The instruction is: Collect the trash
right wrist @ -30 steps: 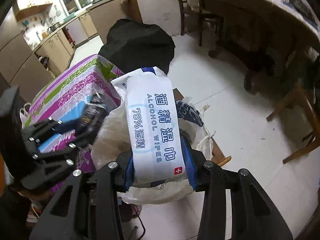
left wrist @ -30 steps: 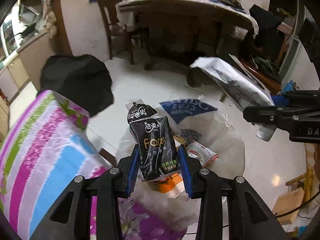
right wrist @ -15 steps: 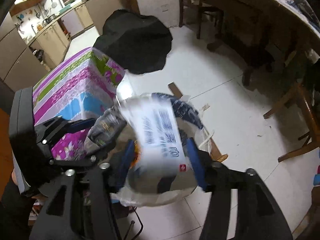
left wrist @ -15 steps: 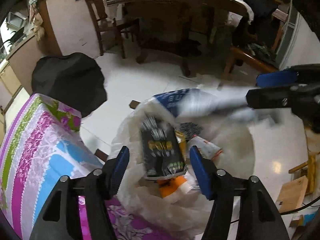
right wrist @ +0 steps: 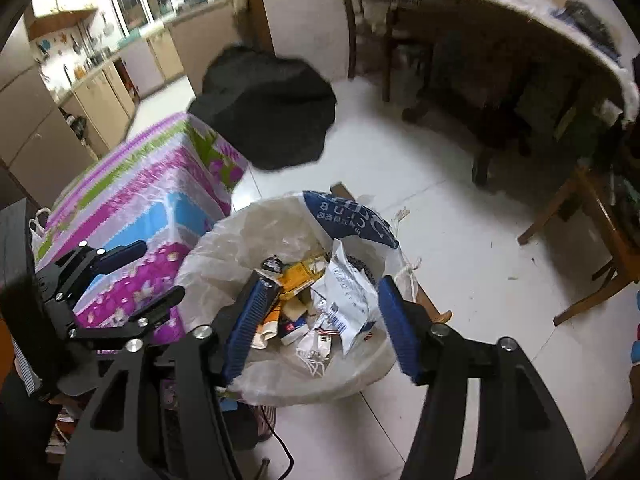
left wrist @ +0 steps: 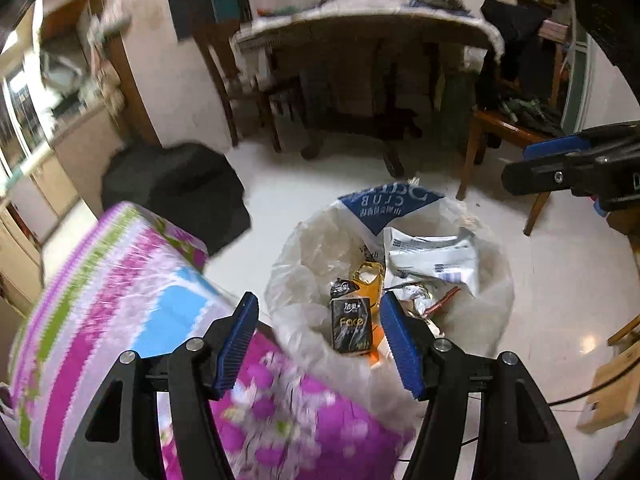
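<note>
1. Now both claws hang over the trash bag (left wrist: 308, 248), and both point down into its open mouth.

2. The left gripper (left wrist: 318, 338) has its blue pads wide apart. Its jaws have just been opening, and nothing is between them. The black tissue pack (left wrist: 351, 330) shows in the gap, but it lies down in the bag, well below the pads. It does not touch them.

3. The right gripper (right wrist: 316, 326) is wide apart too. Its jaws have just been opening, and they hold nothing. The white wipes pack (right wrist: 348, 296) lies in the bag under it, crumpled, on top of other trash.

4. So both packs are in the bag. I think this drop is done.

5. The black pack lies with its long side running away from the left claw, almost straight under it. The white pack lies at a slant under the right claw.

6. The next trash is not in either view, so I cannot tell which hand is nearer to it.

7. The bag sits on the white floor (right wrist: 460, 240), just beside the bright striped cloth (left wrist: 120, 280). The cloth is on the left claw's side of the bag.

8. I think both claws must come up and away from the bag to look for more trash.
</note>
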